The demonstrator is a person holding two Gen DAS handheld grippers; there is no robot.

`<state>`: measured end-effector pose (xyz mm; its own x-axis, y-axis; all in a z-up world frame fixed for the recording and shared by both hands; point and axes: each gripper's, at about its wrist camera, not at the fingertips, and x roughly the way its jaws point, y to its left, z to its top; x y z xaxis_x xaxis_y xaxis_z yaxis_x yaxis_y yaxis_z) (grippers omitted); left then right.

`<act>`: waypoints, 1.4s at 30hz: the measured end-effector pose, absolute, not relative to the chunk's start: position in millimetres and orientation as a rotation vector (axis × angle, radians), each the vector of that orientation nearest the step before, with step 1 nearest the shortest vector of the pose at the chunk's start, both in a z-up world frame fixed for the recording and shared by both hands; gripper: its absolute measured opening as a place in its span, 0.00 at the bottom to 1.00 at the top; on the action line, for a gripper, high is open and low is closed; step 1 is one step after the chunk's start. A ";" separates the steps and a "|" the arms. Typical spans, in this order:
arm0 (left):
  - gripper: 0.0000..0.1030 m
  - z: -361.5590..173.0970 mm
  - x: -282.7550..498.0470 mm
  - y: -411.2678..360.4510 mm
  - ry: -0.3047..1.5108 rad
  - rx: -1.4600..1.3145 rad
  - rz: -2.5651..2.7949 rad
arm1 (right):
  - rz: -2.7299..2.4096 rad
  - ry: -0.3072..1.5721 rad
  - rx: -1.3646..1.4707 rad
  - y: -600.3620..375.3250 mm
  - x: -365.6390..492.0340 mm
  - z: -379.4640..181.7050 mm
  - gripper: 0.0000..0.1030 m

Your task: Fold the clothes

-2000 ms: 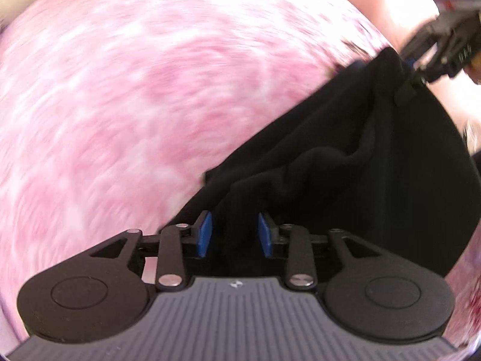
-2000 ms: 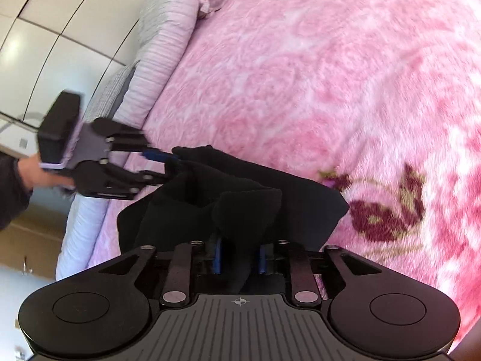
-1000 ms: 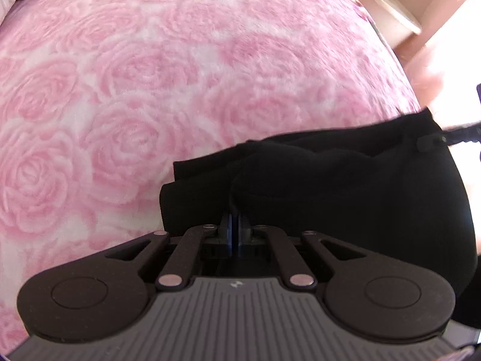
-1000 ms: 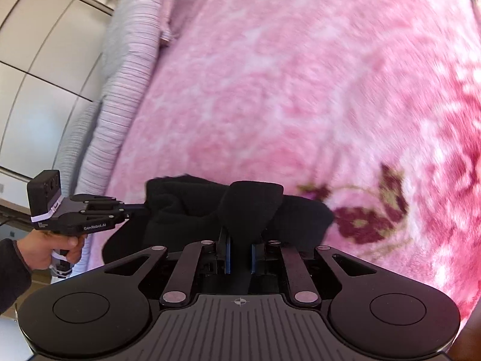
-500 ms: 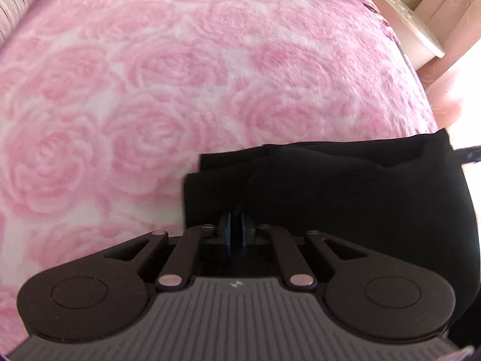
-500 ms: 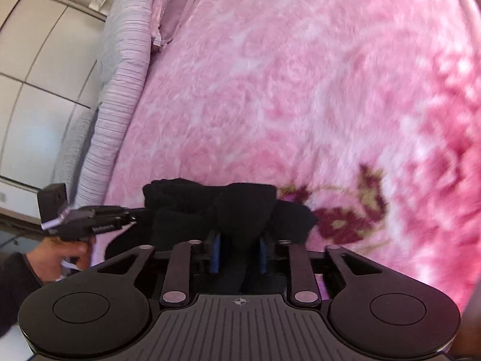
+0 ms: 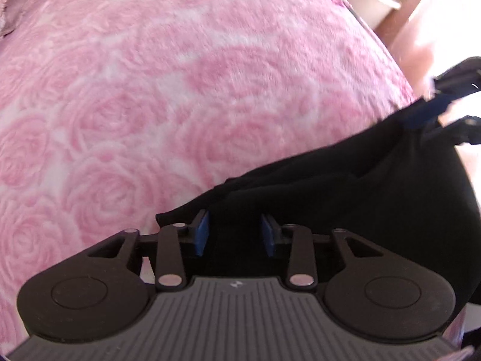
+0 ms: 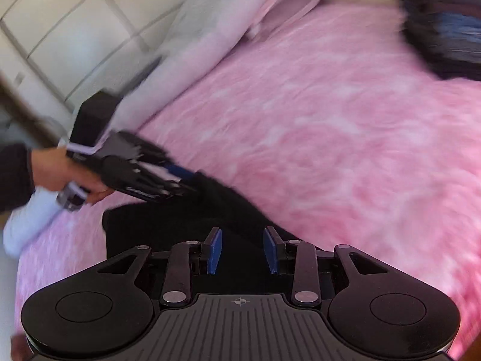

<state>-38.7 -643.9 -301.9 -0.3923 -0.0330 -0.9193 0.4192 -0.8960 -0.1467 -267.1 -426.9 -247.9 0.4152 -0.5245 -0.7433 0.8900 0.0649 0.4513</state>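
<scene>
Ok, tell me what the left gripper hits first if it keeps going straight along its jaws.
Most likely the black garment: the left gripper points down at it, jaws opening with the cloth between them. The pink blanket seems to lie right beneath.

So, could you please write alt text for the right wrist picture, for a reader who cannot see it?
The right gripper, its jaws opening, hangs over a black garment lying on a pink blanket; its blue pads do not press the cloth. At left, a hand holds the left gripper at the garment's far edge. A pale pillow and a dark pile of clothes lie behind.
</scene>
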 end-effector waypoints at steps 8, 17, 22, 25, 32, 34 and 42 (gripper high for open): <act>0.01 -276.5 3.2 -634.7 0.583 1.308 -2.323 | -0.893 0.572 1.143 -484.7 -265.9 -282.5 0.34; 0.01 -279.2 13.7 -626.4 0.576 1.174 -2.309 | -0.842 0.649 1.095 -500.8 -263.7 -285.9 0.01; 0.04 -305.4 7.7 -629.0 0.615 1.254 -2.260 | -0.905 0.681 0.990 -490.3 -252.5 -287.1 0.01; 0.09 -303.3 12.4 -631.7 0.615 1.234 -2.229 | -0.962 0.645 0.999 -479.1 -258.8 -287.3 0.03; 0.09 -269.8 34.2 -623.3 0.620 1.164 -2.225 | -1.185 0.543 0.947 -423.6 -277.9 -239.6 0.20; 0.09 -267.1 24.8 -609.9 0.646 1.182 -2.283 | -1.166 0.525 0.938 -406.2 -269.6 -230.6 0.22; 0.08 -311.9 -32.3 -587.2 0.543 1.296 -2.345 | -1.095 0.551 0.973 -395.0 -246.7 -265.0 0.24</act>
<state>-32.3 -587.2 -311.9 -0.4869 -0.1593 -0.8588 0.5205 -0.8425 -0.1388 -246.7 -395.0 -265.0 0.3902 -0.4823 -0.7843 0.9172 0.1293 0.3769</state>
